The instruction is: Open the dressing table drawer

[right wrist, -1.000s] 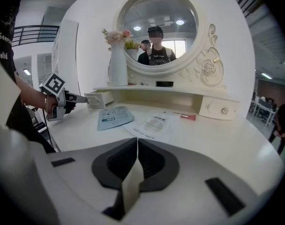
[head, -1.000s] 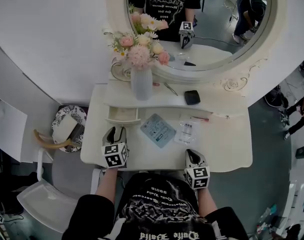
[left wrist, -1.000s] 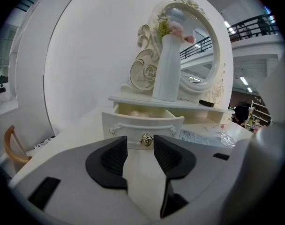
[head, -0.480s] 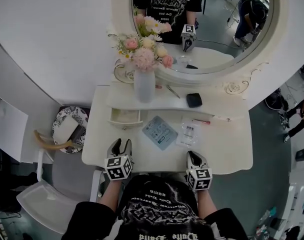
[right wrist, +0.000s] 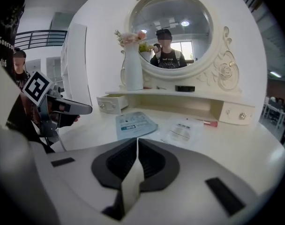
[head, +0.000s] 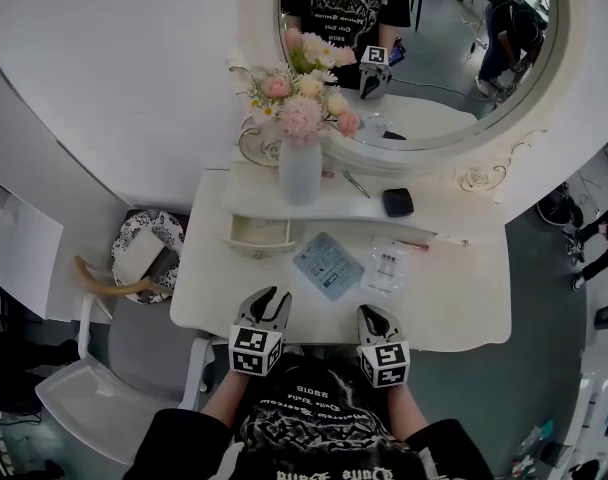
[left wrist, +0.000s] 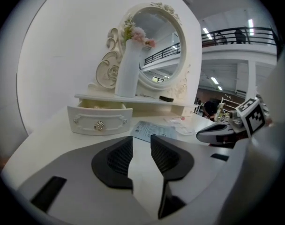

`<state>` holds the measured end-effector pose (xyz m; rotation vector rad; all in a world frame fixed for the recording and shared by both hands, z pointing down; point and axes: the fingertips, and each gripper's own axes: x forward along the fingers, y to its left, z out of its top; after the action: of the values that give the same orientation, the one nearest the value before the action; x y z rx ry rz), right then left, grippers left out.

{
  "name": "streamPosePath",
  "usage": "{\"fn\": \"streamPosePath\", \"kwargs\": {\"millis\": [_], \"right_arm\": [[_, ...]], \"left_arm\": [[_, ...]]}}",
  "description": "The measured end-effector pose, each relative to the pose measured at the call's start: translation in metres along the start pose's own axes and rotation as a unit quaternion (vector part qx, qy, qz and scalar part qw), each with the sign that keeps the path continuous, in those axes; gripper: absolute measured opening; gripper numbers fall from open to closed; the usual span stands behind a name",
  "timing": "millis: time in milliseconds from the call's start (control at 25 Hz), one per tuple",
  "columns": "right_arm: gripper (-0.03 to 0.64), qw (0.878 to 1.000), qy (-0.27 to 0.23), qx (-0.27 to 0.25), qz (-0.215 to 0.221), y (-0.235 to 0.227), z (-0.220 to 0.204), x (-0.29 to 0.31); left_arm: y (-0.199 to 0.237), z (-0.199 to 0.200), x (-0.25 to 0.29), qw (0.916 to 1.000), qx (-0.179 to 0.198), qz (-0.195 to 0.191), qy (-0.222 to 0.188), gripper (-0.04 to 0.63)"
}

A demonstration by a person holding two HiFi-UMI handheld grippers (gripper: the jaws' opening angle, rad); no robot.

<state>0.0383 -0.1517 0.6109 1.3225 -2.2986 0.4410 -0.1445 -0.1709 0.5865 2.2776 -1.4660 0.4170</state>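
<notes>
The small left drawer (head: 257, 234) of the white dressing table (head: 454, 303) stands pulled out; its front with a round knob (left wrist: 100, 125) faces me in the left gripper view. My left gripper (head: 268, 299) hovers at the table's front edge, well back from the drawer. Its jaws have just been closing but still show a gap, with nothing between them (left wrist: 141, 142). My right gripper (head: 375, 316) is at the front edge too, its pads meeting, empty (right wrist: 137, 143). The right-hand drawer (right wrist: 239, 112) is closed.
A white vase of flowers (head: 300, 168) and a black compact (head: 398, 203) sit on the shelf under the oval mirror (head: 434, 28). A blue packet (head: 327, 264), a clear packet (head: 385, 268) and a red stick (right wrist: 209, 123) lie on the tabletop. A patterned basket (head: 144, 253) stands left.
Both grippers drew back toward the table's front edge. The left one also shifted right, away from the drawer, and its jaws narrowed. The drawer stays pulled out.
</notes>
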Motion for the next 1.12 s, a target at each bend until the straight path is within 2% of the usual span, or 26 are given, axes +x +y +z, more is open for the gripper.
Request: {"fn": "streamPosePath", "kwargs": {"millis": [320, 560, 1120], "right_arm": [[0.017, 1.0, -0.006, 0.024, 0.01, 0.007, 0.001, 0.002], [0.011, 1.0, 0.007, 0.008, -0.01, 0.01, -0.003, 0.005], [0.009, 0.999, 0.007, 0.034, -0.012, 0.01, -0.004, 0.007]], "left_arm": [[-0.021, -0.006, 0.0, 0.9986, 0.026, -0.046, 0.012, 0.037], [-0.036, -0.013, 0.002, 0.9958, 0.043, -0.076, 0.026, 0.026], [-0.027, -0.017, -0.002, 0.9962, 0.035, -0.074, 0.029, 0.025]]}}
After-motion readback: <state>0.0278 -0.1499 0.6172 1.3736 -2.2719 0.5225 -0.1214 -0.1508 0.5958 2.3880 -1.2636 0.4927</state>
